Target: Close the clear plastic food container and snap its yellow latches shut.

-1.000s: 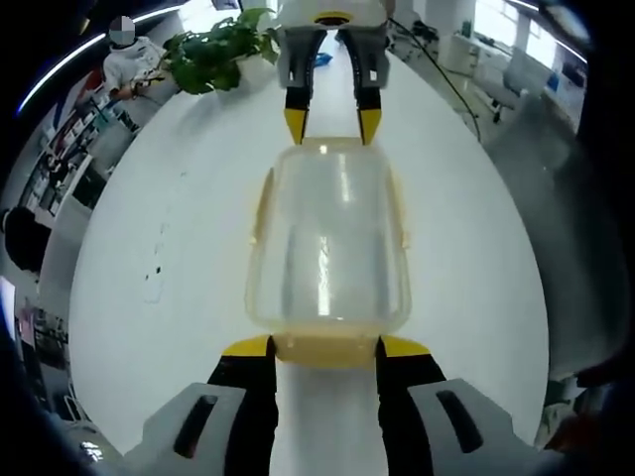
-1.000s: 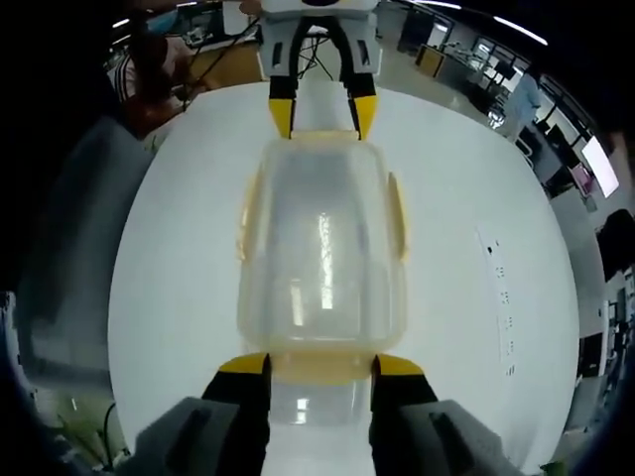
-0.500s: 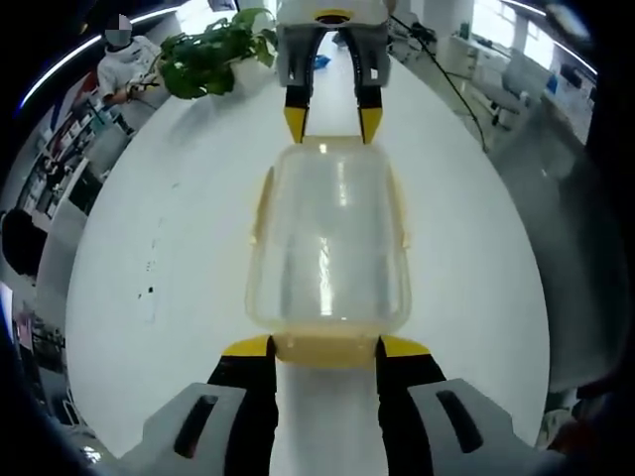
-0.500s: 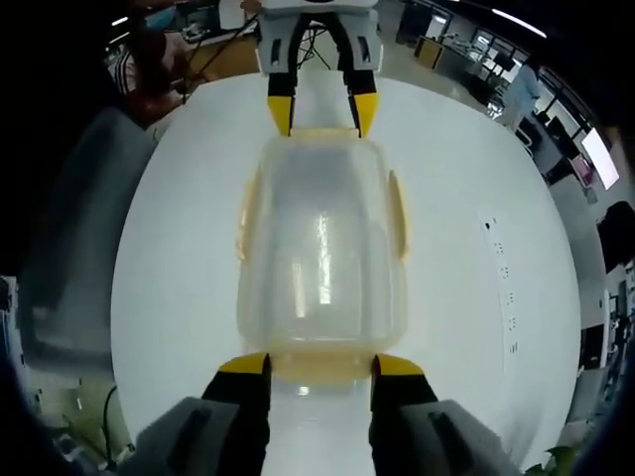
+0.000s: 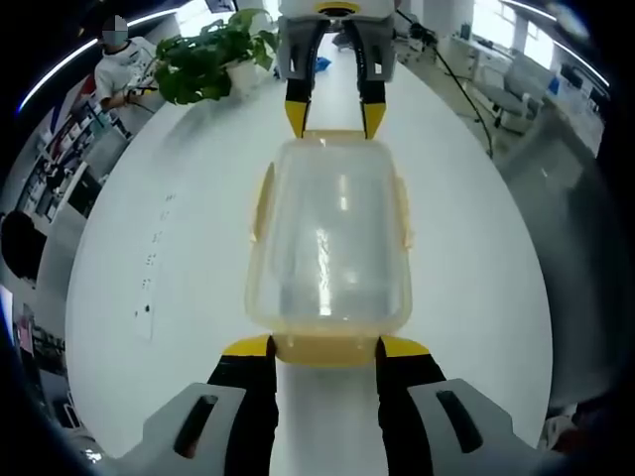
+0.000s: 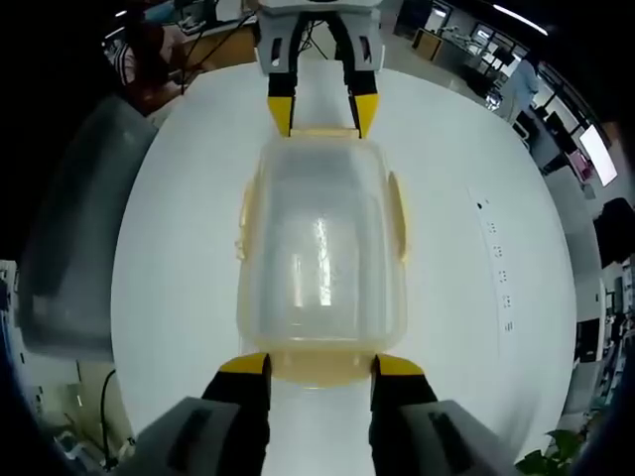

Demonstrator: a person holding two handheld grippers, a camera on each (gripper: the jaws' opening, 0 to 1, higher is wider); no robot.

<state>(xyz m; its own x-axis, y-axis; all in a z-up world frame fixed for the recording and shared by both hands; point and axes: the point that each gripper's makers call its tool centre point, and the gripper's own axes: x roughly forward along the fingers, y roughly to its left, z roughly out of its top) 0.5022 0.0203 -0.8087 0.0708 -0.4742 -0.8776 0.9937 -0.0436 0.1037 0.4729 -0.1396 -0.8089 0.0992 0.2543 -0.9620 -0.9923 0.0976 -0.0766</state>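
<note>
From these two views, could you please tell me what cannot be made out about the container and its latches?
- End latches: in each view the jaws flank them, so it is unclear whether they are snapped.
- Side latches: seen edge-on, state unclear.
- Container contents: cloudy plastic and glare.
- Left gripper, right gripper: contact with latches unclear.

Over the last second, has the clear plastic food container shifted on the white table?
Cannot tell: the clear plastic food container keeps its place between both tools, though the background swung.
</note>
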